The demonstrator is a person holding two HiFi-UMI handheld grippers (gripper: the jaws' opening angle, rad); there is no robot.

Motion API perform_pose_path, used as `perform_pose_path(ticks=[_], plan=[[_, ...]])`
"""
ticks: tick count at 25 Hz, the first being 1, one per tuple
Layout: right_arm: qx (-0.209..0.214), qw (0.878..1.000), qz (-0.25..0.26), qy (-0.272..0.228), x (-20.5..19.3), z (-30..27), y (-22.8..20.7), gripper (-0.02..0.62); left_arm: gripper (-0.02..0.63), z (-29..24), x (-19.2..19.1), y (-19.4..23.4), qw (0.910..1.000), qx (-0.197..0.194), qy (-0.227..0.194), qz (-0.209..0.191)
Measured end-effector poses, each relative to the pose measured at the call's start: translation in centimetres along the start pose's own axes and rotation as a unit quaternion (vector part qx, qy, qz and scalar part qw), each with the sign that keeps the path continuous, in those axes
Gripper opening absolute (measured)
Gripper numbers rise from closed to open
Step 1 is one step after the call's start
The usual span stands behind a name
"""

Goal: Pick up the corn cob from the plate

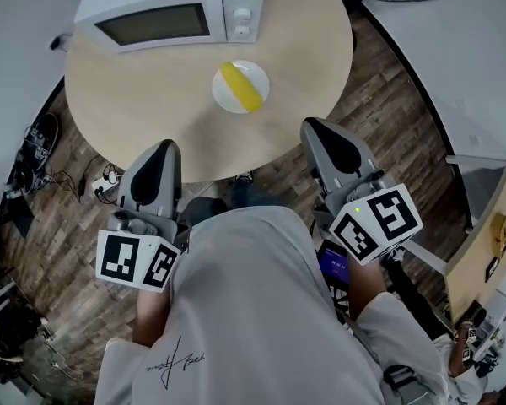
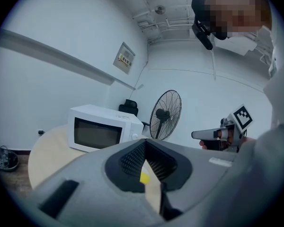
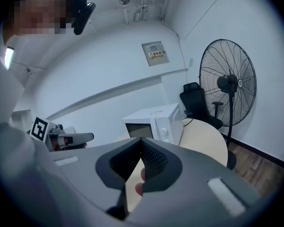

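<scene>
A yellow corn cob (image 1: 240, 87) lies on a small white plate (image 1: 225, 99) near the middle of the round wooden table (image 1: 135, 99). Both grippers are held in front of the person, short of the table's near edge. My left gripper (image 1: 162, 146) is at the plate's lower left, its jaws together and empty. My right gripper (image 1: 314, 126) is at the plate's lower right, also shut and empty. In the left gripper view a bit of the yellow corn (image 2: 144, 178) shows below the meeting jaw tips (image 2: 144, 142). The right gripper view shows its jaw tips (image 3: 141, 140) closed.
A white microwave (image 1: 169, 11) stands at the table's far side, behind the plate. A big black floor fan (image 3: 227, 86) and a black chair (image 3: 196, 100) stand beyond the table. Cables and a power strip (image 1: 101, 188) lie on the wood floor at the left.
</scene>
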State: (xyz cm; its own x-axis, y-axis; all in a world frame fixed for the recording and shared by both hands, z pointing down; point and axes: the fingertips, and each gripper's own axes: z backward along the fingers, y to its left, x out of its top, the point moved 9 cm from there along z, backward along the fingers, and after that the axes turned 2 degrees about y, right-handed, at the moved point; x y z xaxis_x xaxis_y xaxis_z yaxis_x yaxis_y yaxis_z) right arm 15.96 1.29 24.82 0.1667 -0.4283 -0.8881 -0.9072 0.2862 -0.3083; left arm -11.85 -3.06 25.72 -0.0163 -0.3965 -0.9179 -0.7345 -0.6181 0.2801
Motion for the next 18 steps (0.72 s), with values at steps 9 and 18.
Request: perform_pose_path(ticks=[9, 18], plan=[[0.009, 1.000, 0.010, 0.003, 1.0, -3.0, -2.8, 0.014, -0.008, -1.9, 0.3, -0.2, 0.9997, 0.024, -0.002, 0.001], [0.011, 0.999, 0.022, 0.021, 1.2, -5.7, -3.2, 0.014, -0.008, -2.0, 0.1, 0.6, 0.9993, 0.036, 0.000, 0.007]])
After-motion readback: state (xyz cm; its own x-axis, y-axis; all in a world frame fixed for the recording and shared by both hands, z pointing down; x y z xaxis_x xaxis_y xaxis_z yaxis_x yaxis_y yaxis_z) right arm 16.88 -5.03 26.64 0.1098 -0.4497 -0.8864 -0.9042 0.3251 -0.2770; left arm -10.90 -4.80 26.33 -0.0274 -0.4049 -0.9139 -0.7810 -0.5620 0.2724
